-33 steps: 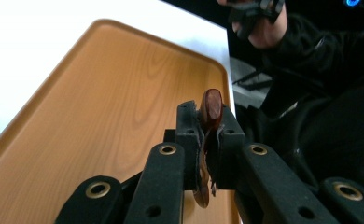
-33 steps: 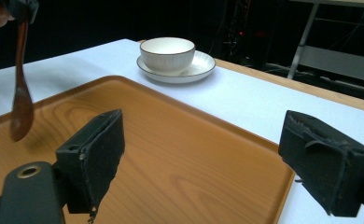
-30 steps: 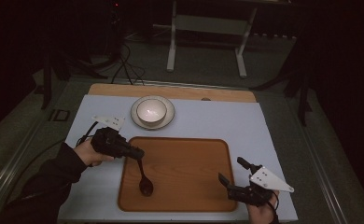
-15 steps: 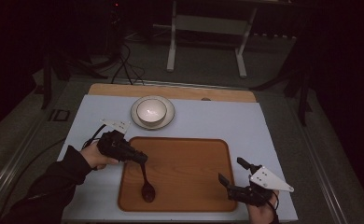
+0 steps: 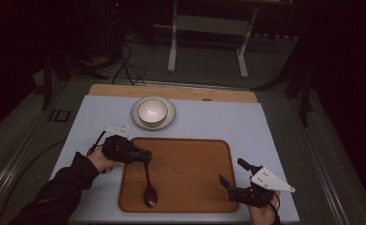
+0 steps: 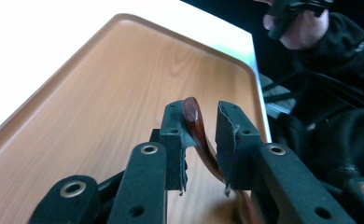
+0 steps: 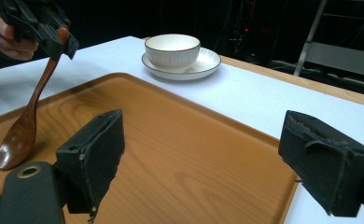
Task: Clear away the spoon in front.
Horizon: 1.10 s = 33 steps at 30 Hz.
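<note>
Most of the wooden tray (image 5: 186, 164) lies bare through the centre and right of the high view, so a gripper could pass there freely; its left strip is taken by the spoon (image 5: 148, 185), which slants from the left gripper (image 5: 143, 155) down to the tray's lower left. At the upper centre the bowl (image 5: 152, 111) on its saucer (image 5: 168, 119) blocks the white bench (image 5: 247, 122), whose right half is open. The right gripper (image 5: 232, 176), jaws wide apart, sits at the tray's lower right corner.
</note>
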Each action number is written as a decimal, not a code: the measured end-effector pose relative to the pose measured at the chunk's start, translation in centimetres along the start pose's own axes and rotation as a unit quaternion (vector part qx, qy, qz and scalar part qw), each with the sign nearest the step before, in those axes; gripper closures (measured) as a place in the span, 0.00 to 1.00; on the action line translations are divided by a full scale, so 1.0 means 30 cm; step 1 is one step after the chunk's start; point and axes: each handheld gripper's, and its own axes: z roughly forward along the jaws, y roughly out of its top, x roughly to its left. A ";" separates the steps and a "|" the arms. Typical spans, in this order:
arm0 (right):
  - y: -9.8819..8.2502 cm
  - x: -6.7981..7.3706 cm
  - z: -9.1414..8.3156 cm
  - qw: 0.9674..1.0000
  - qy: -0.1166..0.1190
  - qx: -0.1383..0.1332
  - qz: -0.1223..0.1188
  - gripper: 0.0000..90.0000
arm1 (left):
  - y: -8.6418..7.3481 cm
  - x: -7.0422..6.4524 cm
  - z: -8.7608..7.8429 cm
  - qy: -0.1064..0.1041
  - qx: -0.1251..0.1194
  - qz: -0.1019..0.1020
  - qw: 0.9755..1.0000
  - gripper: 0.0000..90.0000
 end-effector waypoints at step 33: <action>-0.005 -0.003 0.007 1.000 0.018 0.006 0.010 0.16 | -0.104 0.118 0.075 0.069 -0.044 -0.011 0.997 0.72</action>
